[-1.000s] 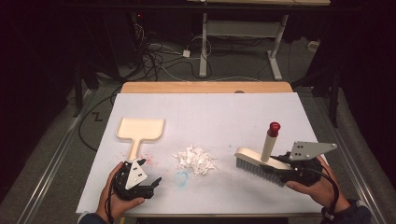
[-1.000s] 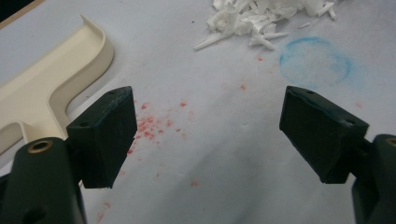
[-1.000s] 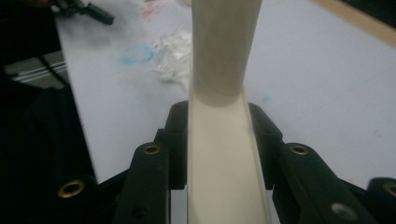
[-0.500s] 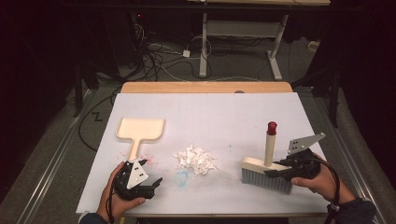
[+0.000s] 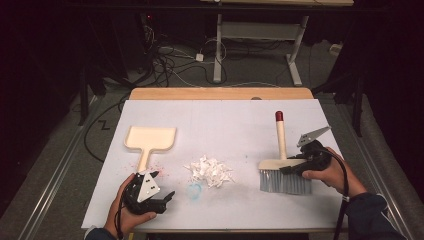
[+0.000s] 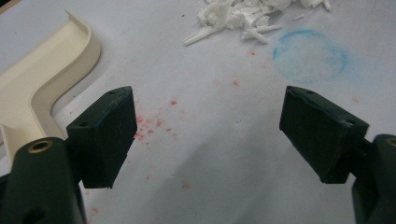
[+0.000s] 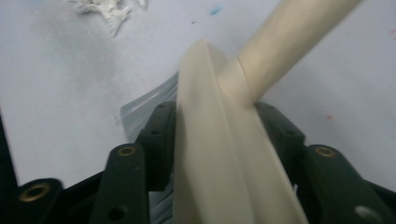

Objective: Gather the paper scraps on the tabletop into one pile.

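A cream brush (image 5: 283,165) with grey bristles and a red-tipped handle rests bristles-down on the white table cover (image 5: 225,125) at the right. My right gripper (image 5: 294,169) straddles the brush head (image 7: 219,154). Its jaws have just been opening and stand a little off the head on both sides. A cream dustpan (image 5: 150,138) lies flat at the left, and its edge (image 6: 42,79) is close to my left gripper (image 6: 205,130). The left gripper (image 5: 164,186) is open with nothing in it, low over the cover. A pile of white paper shreds (image 5: 209,170) sits in the middle.
A blue chalky ring (image 5: 194,190) and red specks (image 6: 154,123) mark the cover near the left gripper. The shreds (image 6: 243,16) lie just beyond the ring (image 6: 310,51). A wooden table edge (image 5: 220,93) runs along the back, with cables and desk legs on the floor behind.
The right gripper has shifted left and sunk with the brush. The brush handle has swung from leaning right to pointing away, and the bristles now sit on the cover. The left hand stayed still.
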A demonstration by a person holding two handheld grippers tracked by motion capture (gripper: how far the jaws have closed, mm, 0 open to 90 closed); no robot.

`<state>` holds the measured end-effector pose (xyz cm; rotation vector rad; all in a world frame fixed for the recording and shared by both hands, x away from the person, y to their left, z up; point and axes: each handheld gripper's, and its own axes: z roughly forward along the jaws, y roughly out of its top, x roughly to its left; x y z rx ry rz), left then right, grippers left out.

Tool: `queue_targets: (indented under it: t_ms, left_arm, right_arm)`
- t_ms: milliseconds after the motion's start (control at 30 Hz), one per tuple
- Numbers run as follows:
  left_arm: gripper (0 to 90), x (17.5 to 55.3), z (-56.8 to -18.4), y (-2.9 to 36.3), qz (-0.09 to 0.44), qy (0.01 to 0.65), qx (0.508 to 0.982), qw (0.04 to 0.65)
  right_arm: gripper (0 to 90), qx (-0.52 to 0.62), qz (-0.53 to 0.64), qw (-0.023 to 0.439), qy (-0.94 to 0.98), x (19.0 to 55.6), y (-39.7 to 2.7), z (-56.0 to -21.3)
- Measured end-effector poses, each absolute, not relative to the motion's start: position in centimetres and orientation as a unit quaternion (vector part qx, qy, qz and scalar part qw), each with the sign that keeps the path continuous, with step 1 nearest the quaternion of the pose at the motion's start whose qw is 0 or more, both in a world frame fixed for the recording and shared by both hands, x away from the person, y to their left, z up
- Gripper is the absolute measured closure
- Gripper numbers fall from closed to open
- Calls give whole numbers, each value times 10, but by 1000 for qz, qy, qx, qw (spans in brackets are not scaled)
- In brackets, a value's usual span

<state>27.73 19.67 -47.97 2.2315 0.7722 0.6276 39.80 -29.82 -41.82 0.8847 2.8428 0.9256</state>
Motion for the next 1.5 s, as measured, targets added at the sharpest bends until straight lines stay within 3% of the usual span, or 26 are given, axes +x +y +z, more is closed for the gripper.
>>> queue_targets:
  t_ms: [200,267,333,500,600,1000,1400,1500]
  left_arm:
    - [182,277,-480,196,245,290,860,341]
    - [183,277,-480,196,244,291,860,340]
    - [182,277,-481,196,239,294,861,340]
    - [183,277,-481,195,240,293,861,339]
    - [182,278,-480,195,240,291,863,336]
    - [183,278,-481,194,243,288,862,340]
    - [183,278,-481,194,239,290,863,338]
    - [183,278,-481,194,239,291,862,340]
  right_arm:
    - [450,294,287,55,910,411,-303,-417]
    - [504,304,273,81,909,413,-306,-417]
    - [474,320,281,91,900,414,-311,-416]
    - [561,357,300,145,872,413,-315,-412]
    - [560,391,301,170,853,416,-312,-417]
    - [564,443,269,164,839,435,-288,-450]
    - [535,440,263,172,841,437,-285,-453]
    - [484,432,285,182,836,435,-286,-448]
